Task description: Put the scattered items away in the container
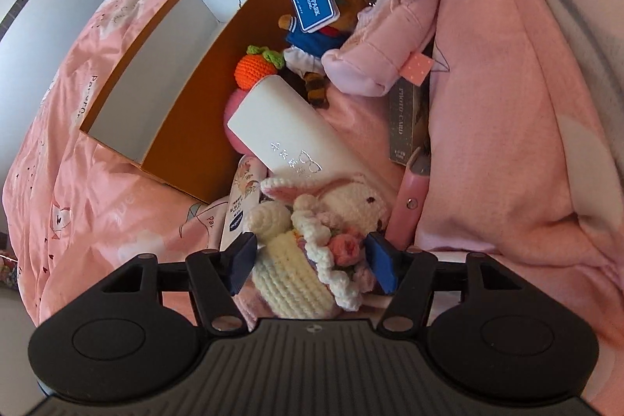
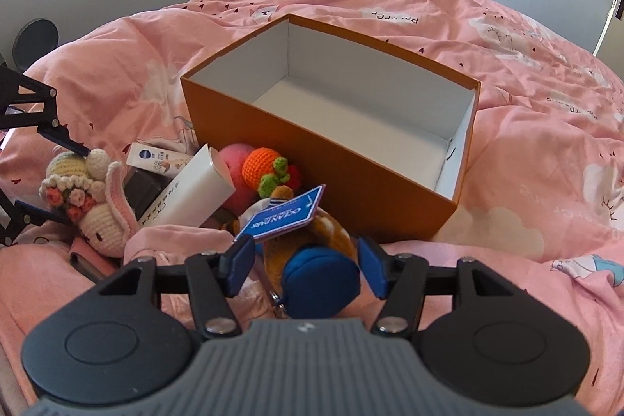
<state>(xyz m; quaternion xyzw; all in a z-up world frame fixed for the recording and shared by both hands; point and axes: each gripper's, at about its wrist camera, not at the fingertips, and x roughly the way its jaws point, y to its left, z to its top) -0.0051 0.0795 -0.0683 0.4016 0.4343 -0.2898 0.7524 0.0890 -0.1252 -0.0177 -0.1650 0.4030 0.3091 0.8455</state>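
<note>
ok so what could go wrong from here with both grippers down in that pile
The left gripper straddles the crochet bunny at its frilly skirt, so the soft yarn may squash and slip on lifting. The right gripper brackets the plush's blue cap while its Ocean Park tag hangs loose; it could snag. The items crowd against the orange box, so lifts may drag neighbours like the white carton.

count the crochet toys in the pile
2: a bunny between the left gripper fingers, and an orange carrot beside the box. Others may be hidden.

One orange box, two crocheted toys, one white carton.
</note>
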